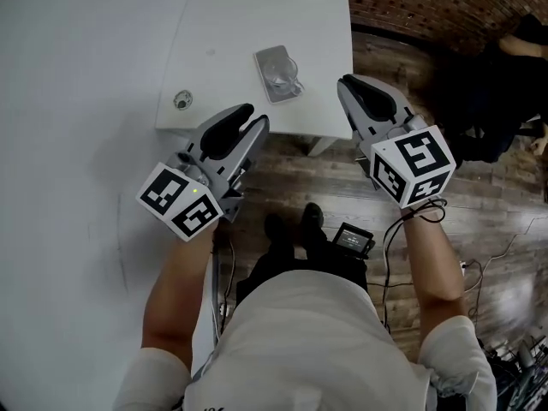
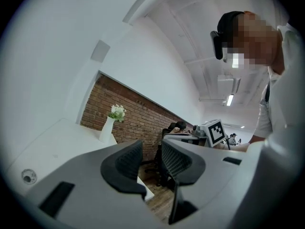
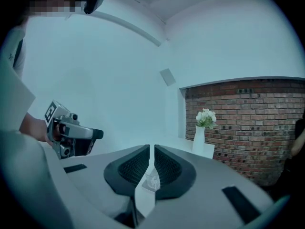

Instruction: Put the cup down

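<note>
Table (image 1: 224, 32) cut off beyond the cup (image 1: 278, 74); left gripper (image 2: 151, 151) parted, right gripper (image 3: 152, 151) barely parted.

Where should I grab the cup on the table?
Probably across its middle, pinching the two long straight sides. The cup sits near the table's front edge, with what may be a handle at its near right corner. So come from above, with the jaws clear of that bump.
</note>
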Demonstrator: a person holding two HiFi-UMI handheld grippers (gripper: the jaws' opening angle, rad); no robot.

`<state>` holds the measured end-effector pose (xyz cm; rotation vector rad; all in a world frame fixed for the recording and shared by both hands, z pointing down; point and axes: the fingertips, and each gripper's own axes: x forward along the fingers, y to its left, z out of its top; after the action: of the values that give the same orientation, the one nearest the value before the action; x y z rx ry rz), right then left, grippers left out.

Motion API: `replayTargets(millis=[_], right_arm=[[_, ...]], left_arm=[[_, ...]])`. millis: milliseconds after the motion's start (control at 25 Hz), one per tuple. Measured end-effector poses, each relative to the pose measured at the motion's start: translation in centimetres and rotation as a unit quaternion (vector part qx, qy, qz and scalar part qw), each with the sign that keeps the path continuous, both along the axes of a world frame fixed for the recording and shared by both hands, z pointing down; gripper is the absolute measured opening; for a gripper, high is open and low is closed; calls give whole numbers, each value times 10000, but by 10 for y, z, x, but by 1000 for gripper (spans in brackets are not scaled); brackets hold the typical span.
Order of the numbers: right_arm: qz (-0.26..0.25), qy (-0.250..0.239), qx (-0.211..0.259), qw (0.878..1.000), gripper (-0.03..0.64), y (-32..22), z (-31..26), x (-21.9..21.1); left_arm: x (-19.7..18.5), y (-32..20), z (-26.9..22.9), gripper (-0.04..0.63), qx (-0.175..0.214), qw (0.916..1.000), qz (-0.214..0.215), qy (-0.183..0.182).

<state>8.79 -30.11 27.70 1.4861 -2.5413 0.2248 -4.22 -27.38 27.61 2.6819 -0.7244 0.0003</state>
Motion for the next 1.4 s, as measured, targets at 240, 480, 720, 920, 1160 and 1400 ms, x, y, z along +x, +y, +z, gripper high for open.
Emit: replayTargets(millis=[240, 480, 720, 920, 1160, 1400], right_arm=[[73, -60, 69, 9999, 41, 28, -18, -2], [188, -206, 118, 9995, 41, 53, -33, 0], [227, -205, 196, 9993, 41, 68, -51, 1], [282, -254, 223, 9990, 41, 82, -63, -1], [304, -245, 157, 9991, 41, 91, -58, -4], [326, -228, 62, 9992, 41, 111, -64, -6]], left_arm=[[-3, 27, -18, 129, 149, 9998, 119, 61], [-9, 50, -28, 129, 171, 9995, 196, 155], [-16, 61, -37, 129, 170, 9994, 184, 229], [-24, 74, -47, 129, 171, 9993, 198, 257], [-30, 83, -42, 129, 104, 9991, 264, 329], [-33, 101, -59, 129, 164, 9983, 379, 419]])
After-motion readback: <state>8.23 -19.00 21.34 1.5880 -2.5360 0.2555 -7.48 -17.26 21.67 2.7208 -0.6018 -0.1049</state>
